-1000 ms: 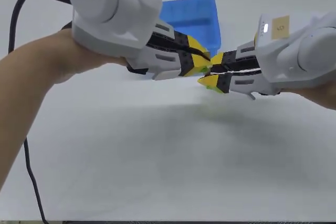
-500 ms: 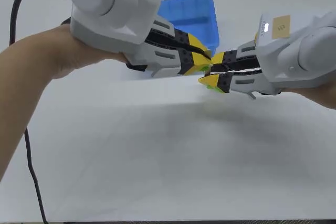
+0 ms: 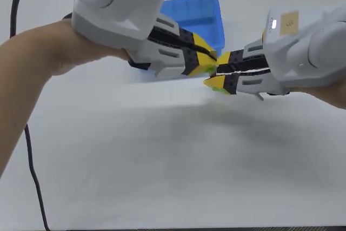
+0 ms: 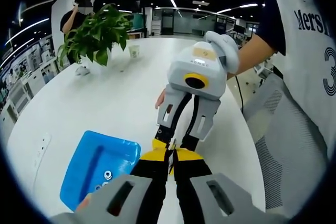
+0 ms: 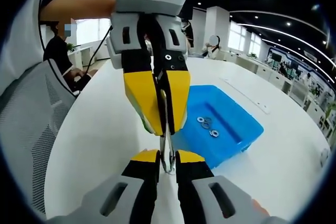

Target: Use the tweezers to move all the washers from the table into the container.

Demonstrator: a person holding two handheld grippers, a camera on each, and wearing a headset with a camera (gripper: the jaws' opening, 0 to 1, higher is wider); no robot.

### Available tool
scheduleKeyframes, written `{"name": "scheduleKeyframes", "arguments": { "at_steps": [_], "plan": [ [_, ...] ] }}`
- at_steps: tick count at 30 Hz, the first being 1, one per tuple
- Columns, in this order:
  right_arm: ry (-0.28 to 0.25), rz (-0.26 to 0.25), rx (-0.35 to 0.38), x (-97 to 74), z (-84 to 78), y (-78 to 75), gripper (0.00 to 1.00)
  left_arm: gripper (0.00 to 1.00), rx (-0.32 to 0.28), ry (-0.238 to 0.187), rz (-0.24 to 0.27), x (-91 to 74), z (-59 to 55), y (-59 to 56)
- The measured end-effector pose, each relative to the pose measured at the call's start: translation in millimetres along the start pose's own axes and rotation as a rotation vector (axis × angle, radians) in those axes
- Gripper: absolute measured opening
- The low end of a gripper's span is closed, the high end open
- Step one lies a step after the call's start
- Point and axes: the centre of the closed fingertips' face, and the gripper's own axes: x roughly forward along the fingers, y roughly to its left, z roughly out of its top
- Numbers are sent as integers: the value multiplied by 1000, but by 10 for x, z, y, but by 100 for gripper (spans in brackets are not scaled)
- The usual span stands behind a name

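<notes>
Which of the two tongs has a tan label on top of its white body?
The right tongs, at the right of the head view: a tan label sits on its body. The left tongs shows none.

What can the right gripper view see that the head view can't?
The right gripper view shows washers lying in the blue container and thin tweezers pinched between the jaws. The head view shows the tan sticker on top of the right gripper. Both show the container and the left gripper meeting the right gripper tip to tip.
</notes>
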Motion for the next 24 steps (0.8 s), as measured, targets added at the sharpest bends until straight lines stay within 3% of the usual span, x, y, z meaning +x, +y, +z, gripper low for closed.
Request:
{"name": "scheduleKeyframes", "arguments": {
  "at_steps": [12,24],
  "plan": [
    [5,18,6,22,4,4,11,7,-28,-1,11,-1,-23,54],
    [7,24,2,2,57,64,11,7,-13,4,5,-43,-8,-19]
  ]
}}
